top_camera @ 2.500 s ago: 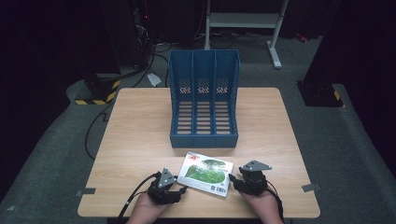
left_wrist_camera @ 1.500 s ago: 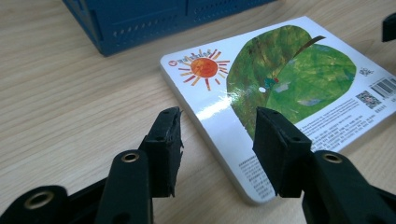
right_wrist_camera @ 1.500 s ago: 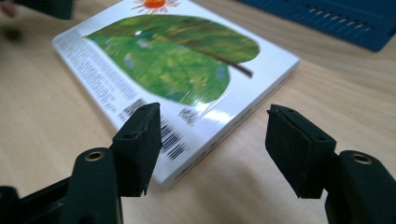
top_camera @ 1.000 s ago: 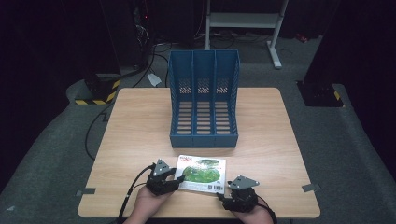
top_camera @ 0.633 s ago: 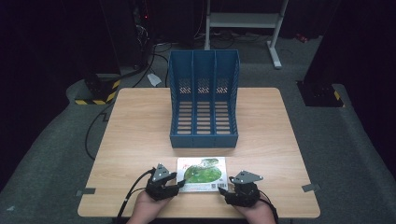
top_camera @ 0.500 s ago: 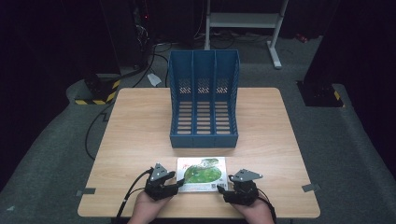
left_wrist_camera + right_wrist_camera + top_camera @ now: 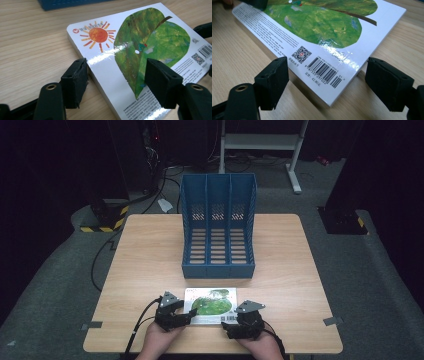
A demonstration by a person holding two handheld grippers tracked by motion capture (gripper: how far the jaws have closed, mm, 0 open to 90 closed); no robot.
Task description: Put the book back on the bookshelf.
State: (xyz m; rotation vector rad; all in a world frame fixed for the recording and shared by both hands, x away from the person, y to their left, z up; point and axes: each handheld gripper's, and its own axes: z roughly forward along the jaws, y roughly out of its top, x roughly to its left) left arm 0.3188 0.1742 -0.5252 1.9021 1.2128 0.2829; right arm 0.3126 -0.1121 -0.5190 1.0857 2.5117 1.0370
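Just in front of the blue file rack (image 7: 218, 227), on the near part of the wooden table (image 7: 145, 255), a book (image 7: 210, 305) lies flat, back cover up, showing a green leaf, an orange sun and a barcode. The rack stands upright with three slots, open side toward the person, and the book sits clear of its base. The left gripper (image 7: 184, 316) rests at the book's left near corner, on the side away from the rack; its jaws have just been opening and now stand apart, one pad beside the book's edge on the table, the other over the cover, neither pressing on it. The right gripper (image 7: 228, 326) sits at the book's right near corner, by the barcode; its jaws have likewise just been opening and stand wide apart, the corner of the book between them with a gap on each side. Both hands come in from the table's near edge, farthest from the rack. A black cable (image 7: 137, 330) trails from the left gripper off that same edge.
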